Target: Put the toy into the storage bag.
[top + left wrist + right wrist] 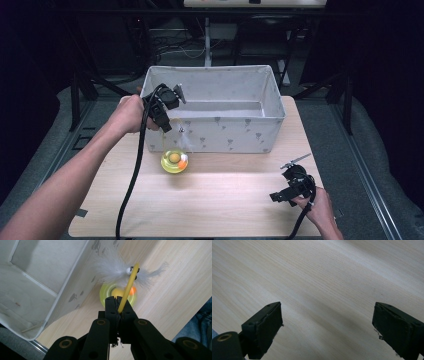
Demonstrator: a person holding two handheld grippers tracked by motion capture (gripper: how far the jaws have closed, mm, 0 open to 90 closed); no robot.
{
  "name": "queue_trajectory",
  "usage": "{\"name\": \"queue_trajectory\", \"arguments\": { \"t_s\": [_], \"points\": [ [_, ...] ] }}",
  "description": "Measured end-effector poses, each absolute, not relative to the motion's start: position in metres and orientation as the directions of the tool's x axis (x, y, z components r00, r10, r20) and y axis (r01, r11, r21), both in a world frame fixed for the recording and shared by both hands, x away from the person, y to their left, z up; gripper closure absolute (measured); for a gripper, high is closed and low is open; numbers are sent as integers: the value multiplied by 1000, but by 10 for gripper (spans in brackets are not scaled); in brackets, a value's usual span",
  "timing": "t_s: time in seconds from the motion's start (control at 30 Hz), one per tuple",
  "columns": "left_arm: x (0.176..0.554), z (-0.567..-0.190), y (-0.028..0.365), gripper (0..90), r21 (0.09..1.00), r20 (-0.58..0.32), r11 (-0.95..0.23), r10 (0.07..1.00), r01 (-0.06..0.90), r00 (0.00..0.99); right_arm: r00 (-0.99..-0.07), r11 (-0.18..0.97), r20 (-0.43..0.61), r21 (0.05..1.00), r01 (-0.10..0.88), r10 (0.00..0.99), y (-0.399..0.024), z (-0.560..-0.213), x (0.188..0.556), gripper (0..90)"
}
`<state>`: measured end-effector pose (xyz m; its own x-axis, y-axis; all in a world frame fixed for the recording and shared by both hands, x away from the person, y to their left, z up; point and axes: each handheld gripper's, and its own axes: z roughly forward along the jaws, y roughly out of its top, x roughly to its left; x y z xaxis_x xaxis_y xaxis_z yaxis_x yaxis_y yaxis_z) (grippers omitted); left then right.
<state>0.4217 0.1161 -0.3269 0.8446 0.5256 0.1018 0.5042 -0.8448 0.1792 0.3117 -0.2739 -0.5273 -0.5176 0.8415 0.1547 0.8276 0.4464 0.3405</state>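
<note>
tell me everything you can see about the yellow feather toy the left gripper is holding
The feather toy is a thin yellow stick with a tuft of wispy white feathers and small dark beads at its far end. The left gripper has its jaws shut on the stick's near end, so it hangs in the air above the round yellow-green dish, just in front of the white fabric box. Whether the feathers touch the dish or box can't be told.
</note>
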Motion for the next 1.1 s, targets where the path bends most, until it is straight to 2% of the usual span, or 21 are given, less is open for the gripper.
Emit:
{"name": "queue_trajectory", "arguments": {
  "t_s": [1.1],
  "points": [
    [416,-282,142,877,176,143,-836,543,519,827,-516,445,164,333,831,841,-273,-527,312,89]
  ]
}}
